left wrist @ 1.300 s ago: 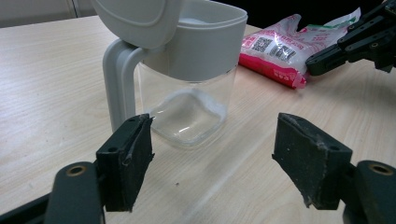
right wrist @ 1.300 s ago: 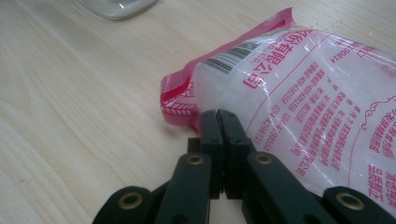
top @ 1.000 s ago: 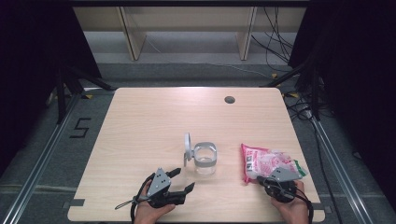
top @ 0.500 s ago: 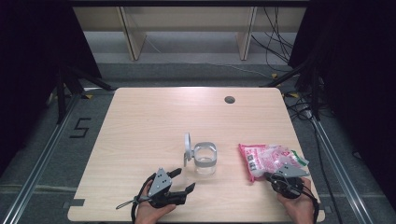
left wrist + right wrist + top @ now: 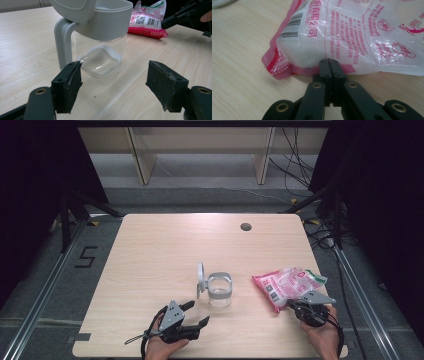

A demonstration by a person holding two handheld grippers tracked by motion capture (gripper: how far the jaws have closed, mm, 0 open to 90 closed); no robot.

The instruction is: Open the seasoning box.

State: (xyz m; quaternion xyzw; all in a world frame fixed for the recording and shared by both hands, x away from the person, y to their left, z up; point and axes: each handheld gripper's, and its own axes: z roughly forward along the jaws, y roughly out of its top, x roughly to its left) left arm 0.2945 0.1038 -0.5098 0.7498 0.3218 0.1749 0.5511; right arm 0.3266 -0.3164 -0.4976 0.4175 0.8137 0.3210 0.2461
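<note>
Right gripper (image 5: 292, 304): seen at about 5 o'clock on the table in the high view; its jaws are pressed together on the pink sealed bottom edge of the bag, as shown in the right gripper view.
Bag (image 5: 286, 285): a pink and clear plastic pouch of white grains, laid flat on the table at about 4 o'clock from the table's middle, to the 3 o'clock side of the jar and apart from it; a barcode and red print are seen on its face (image 5: 352, 32).
Left gripper (image 5: 197, 315): held at about 6 o'clock on the table, just near the jar; its jaws are spread wide with nothing between them.
Jar (image 5: 220, 289): a clear container with a grey collar, stood upright near the table's middle; its grey lid (image 5: 200, 279) is swung up on the 9 o'clock side.
Table (image 5: 165, 250): light wood.
</note>
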